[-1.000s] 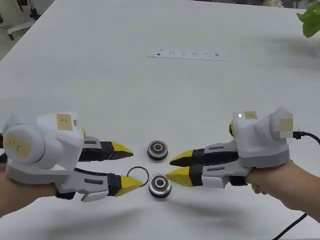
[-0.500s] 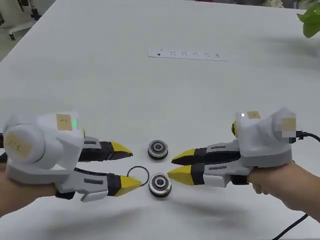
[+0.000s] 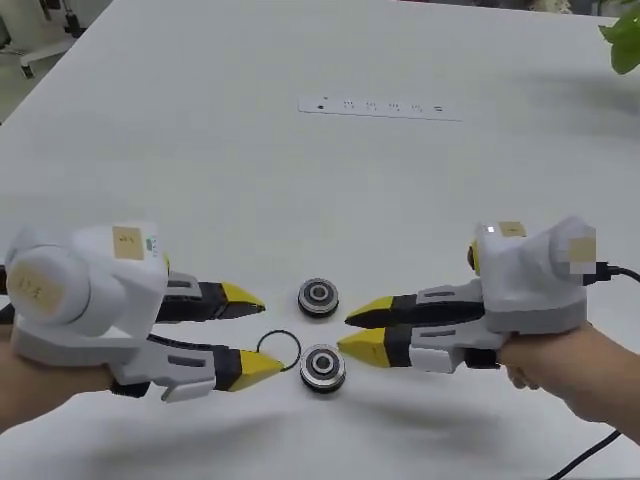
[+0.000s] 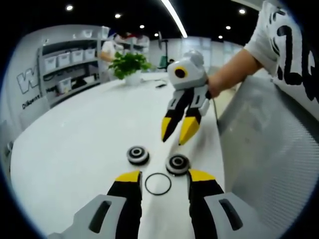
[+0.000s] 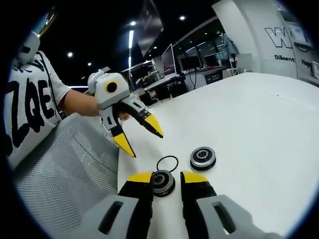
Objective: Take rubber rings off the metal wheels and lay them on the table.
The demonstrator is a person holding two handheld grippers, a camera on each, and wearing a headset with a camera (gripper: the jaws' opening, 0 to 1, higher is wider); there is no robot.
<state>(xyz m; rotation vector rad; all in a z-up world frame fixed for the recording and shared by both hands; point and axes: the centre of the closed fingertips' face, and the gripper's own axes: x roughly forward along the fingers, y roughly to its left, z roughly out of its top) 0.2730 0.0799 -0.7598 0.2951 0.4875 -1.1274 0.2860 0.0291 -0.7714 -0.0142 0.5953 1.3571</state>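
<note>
Item: one loose rubber ring (image 3: pixel 278 346), black, flat on the white bench (image 3: pixel 300 190), touching the left side of the near wheel (image 3: pixel 323 366); the far wheel (image 3: pixel 318 297) sits just beyond, apart from both. Whether either wheel carries a ring of its own cannot be told at this size. Left tongs (image 3: pixel 268 335): spread wide, tips either side of the loose ring, holding nothing. Right tongs (image 3: pixel 345 333): parted a little, empty, lower tip close to the near wheel. The right gripper view puts that wheel between the two yellow tips, the ring and far wheel past it. The head view places the wheel just ahead of the tips, not clamped. The left gripper view has the ring centred between its own tips, both wheels behind it and the right tongs angled down at them from beyond. Against the picture one second back: ring, wheels and both tongs keep the same places relative to one another; only the camera has drifted. Surroundings: white power strip (image 3: pixel 380 107) far across the bench, leaves of a plant (image 3: pixel 625 40) at the far right corner, a black cable (image 3: pixel 590 455) trailing from the right hand, grey mesh chair back (image 5: pixel 65 169) beside the bench edge. Nothing lies between tongs and wheels.
</note>
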